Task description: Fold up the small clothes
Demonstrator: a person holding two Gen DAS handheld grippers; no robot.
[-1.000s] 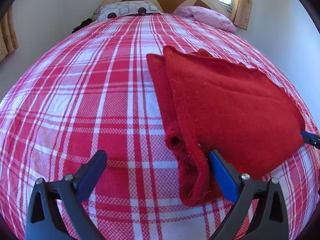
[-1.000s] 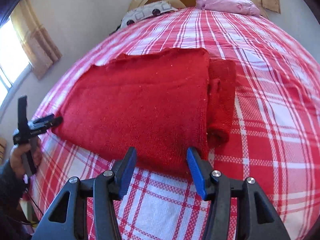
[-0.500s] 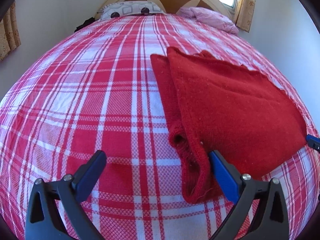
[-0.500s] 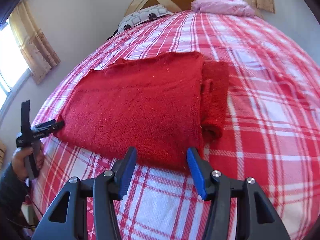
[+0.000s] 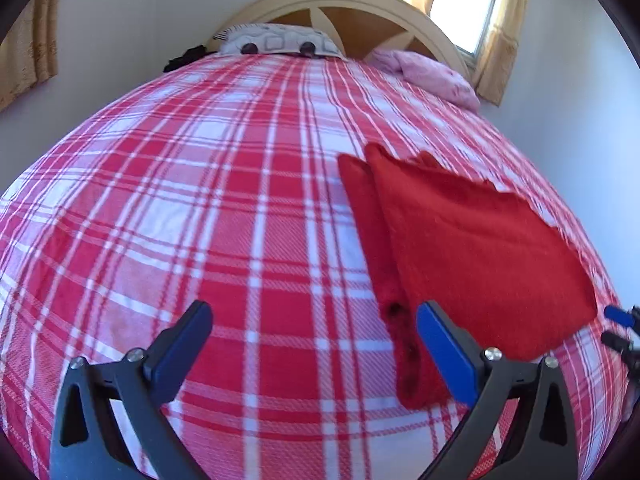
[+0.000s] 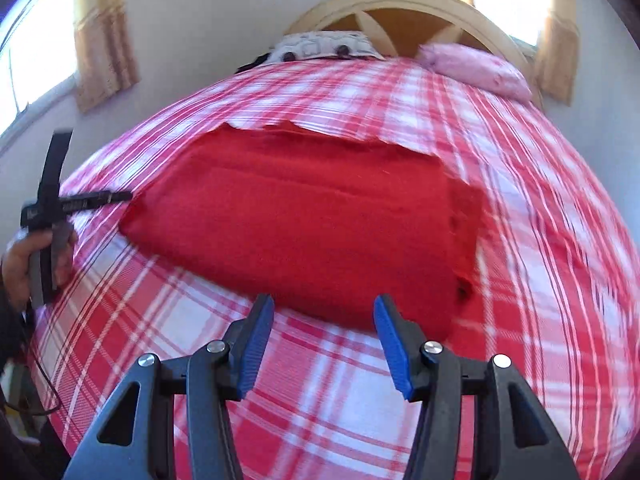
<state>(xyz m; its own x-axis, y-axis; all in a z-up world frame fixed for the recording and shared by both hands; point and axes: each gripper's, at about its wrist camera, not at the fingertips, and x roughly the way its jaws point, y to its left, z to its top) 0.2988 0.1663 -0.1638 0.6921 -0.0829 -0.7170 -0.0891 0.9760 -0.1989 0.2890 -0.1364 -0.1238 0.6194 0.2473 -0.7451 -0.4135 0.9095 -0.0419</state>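
A red knitted garment (image 5: 472, 248) lies folded flat on the red-and-white plaid bed (image 5: 200, 208), with a narrow folded part along its left side. It also shows in the right wrist view (image 6: 312, 224). My left gripper (image 5: 316, 344) is open and empty, above the bed just left of the garment's near corner. My right gripper (image 6: 324, 340) is open and empty, just short of the garment's near edge. The left gripper also shows at the far left of the right wrist view (image 6: 96, 199), held in a hand.
A patterned pillow (image 5: 276, 42) and a pink pillow (image 5: 428, 76) lie at the wooden headboard (image 5: 360, 12). White walls flank the bed. Curtained windows (image 6: 32, 60) are at the left and behind the headboard.
Both grippers have drawn back and tilted up from the garment, so more of the headboard and walls shows. The garment has not moved.
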